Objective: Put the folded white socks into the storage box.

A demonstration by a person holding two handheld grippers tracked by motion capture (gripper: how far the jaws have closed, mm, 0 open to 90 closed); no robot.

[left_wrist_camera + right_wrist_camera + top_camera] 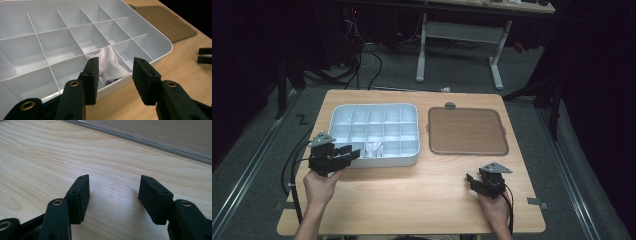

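Left gripper (pixel 113 75): fingers (pixel 92 77) parted, nothing pressed between them; poised at the near rim of the compartment tray (pixel 414 150); the white cloth (pixel 110 66) shows through the gap but lies apart from both pads.
White cloth: bunched in one cell of the tray's near row, roughly mid-row in the high view (pixel 373 149); a fold rises above the divider; all other cells in sight are bare.
Compartment tray: pale, gridded by thin dividers; rests on the wooden surface (pixel 412 195), left half.
Lid (pixel 467 131): brown, translucent, flat on the surface just right of the tray, not touching it.
Right gripper (pixel 477 182): fingers (pixel 80 195) spread, holding nothing; low over bare wood, near the lid's front edge, well apart from the tray.
Step in hand, judged: cloth released into its cell; the placing looks done.
Next move, judged: draw the left gripper clear of the rim without snagging the raised fold; then, if the tray is to be shut, the right gripper is best placed to take the lid by its edge.
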